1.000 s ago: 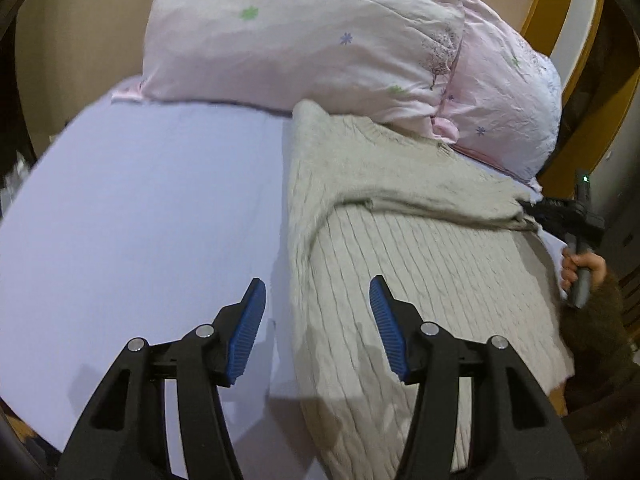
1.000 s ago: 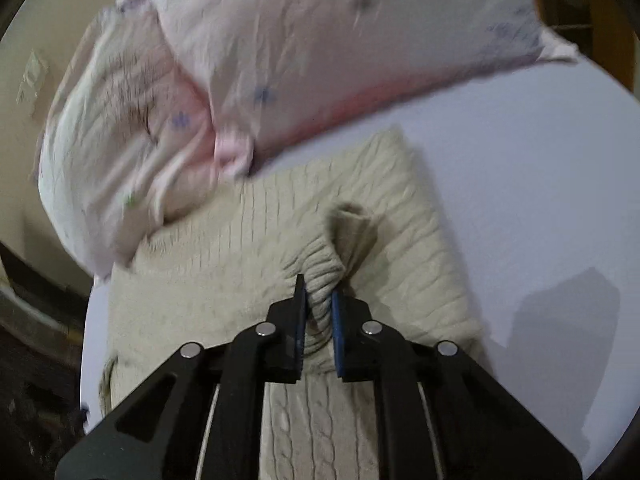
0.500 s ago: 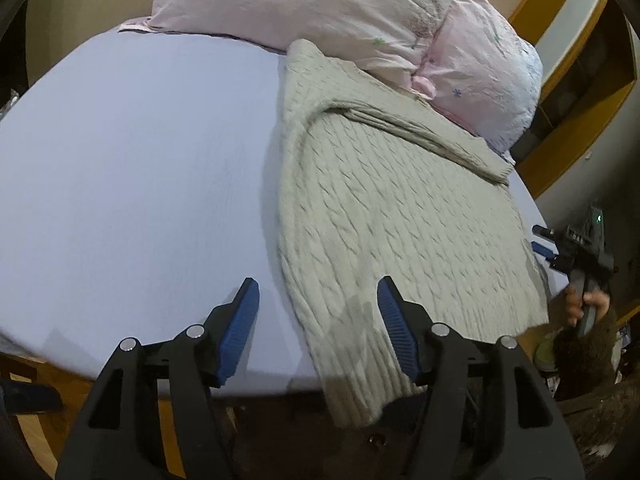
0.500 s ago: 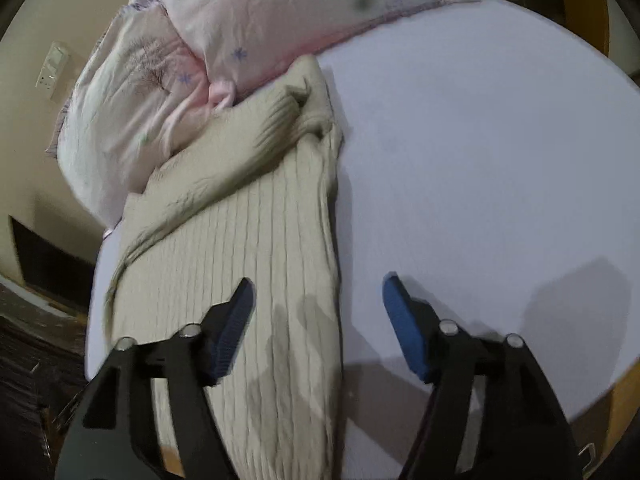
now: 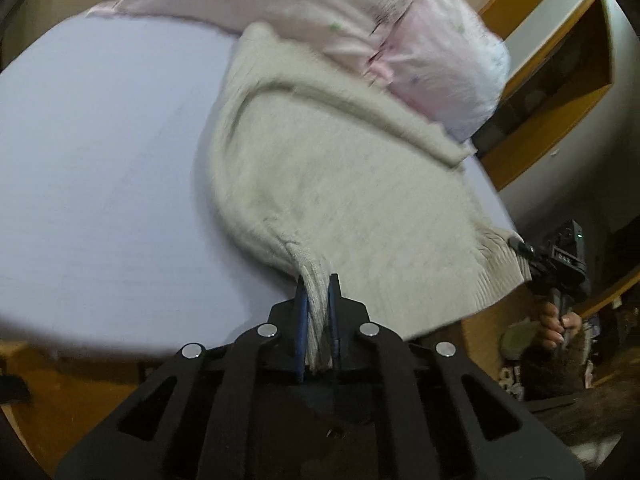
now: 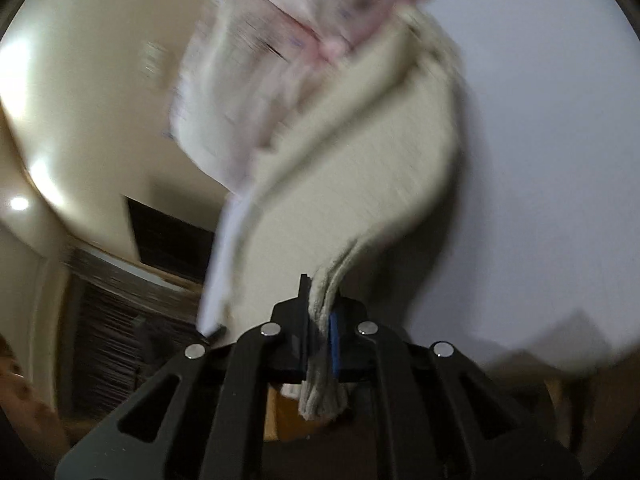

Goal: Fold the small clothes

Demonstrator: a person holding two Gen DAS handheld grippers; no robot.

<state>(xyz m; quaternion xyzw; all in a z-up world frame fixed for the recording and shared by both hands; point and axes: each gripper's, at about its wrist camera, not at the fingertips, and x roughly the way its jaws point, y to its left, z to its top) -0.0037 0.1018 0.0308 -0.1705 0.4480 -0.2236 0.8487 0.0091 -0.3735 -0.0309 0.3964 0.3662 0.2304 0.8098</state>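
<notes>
A cream cable-knit sweater [image 5: 340,168] lies on a lilac bed sheet [image 5: 100,152], its top end against the pillows. My left gripper [image 5: 317,280] is shut on the sweater's ribbed hem at the near left corner. My right gripper [image 6: 320,312] is shut on the hem's other corner, where the knit [image 6: 360,168] bunches between the jaws. The right gripper also shows in the left wrist view [image 5: 556,264] at the sweater's right corner, held by a hand. Both views are blurred by motion.
Two pink flowered pillows [image 5: 360,12] lie at the head of the bed, also in the right wrist view [image 6: 280,40]. A wooden shelf unit [image 5: 560,92] stands at the right. The bed's wooden edge [image 5: 80,380] is near me. The sheet [image 6: 540,160] spreads to the right.
Half a second ago both grippers were open above the hem. Now each has shut on a hem corner and the hem is lifted off the bed edge.
</notes>
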